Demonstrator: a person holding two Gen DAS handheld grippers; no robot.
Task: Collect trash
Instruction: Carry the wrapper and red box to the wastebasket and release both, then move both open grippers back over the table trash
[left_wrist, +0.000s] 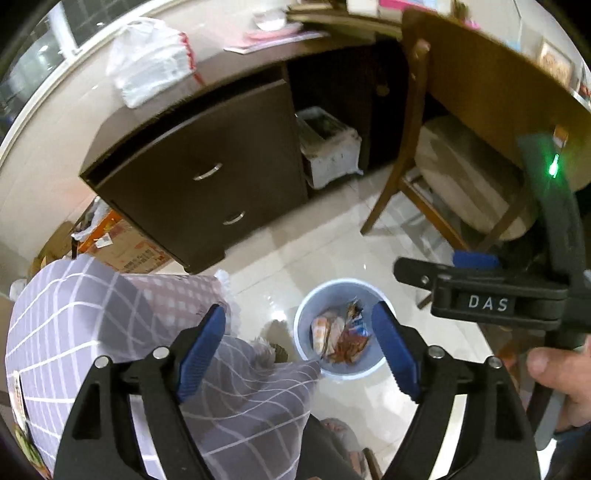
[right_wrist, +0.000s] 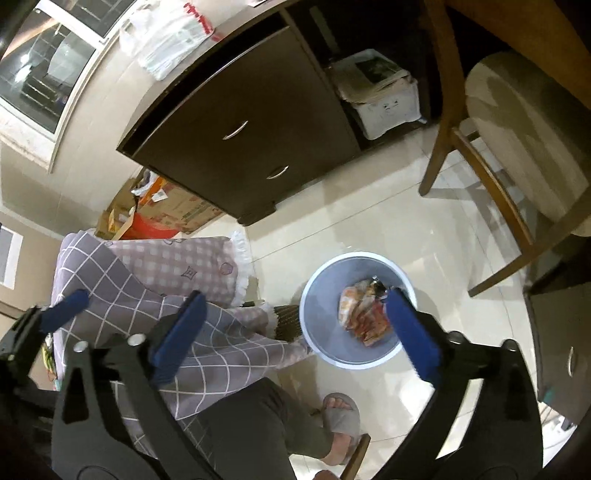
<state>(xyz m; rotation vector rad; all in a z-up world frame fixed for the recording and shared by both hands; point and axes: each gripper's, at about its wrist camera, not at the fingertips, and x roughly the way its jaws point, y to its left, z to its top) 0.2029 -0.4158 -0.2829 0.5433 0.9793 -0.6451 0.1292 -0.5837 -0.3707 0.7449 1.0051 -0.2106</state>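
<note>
A pale blue waste bin (left_wrist: 306, 325) stands on the tiled floor and holds several crumpled snack wrappers (left_wrist: 341, 338). It also shows in the right wrist view (right_wrist: 321, 291) with the wrappers (right_wrist: 364, 314) inside. My left gripper (left_wrist: 299, 321) is open and empty, high above the bin. My right gripper (right_wrist: 295, 306) is open and empty too, above the bin's left rim. The right gripper's body shows at the right of the left wrist view (left_wrist: 480, 299). The left gripper's blue fingertip (right_wrist: 68, 304) shows at the left of the right wrist view.
A dark drawer cabinet (right_wrist: 240, 129) stands behind the bin. A wooden chair (right_wrist: 517, 147) with a cushion is at the right. A checked grey blanket (right_wrist: 147, 295) lies at the left. Cardboard boxes (right_wrist: 162, 210) sit by the cabinet. A slippered foot (right_wrist: 338, 417) is near the bin.
</note>
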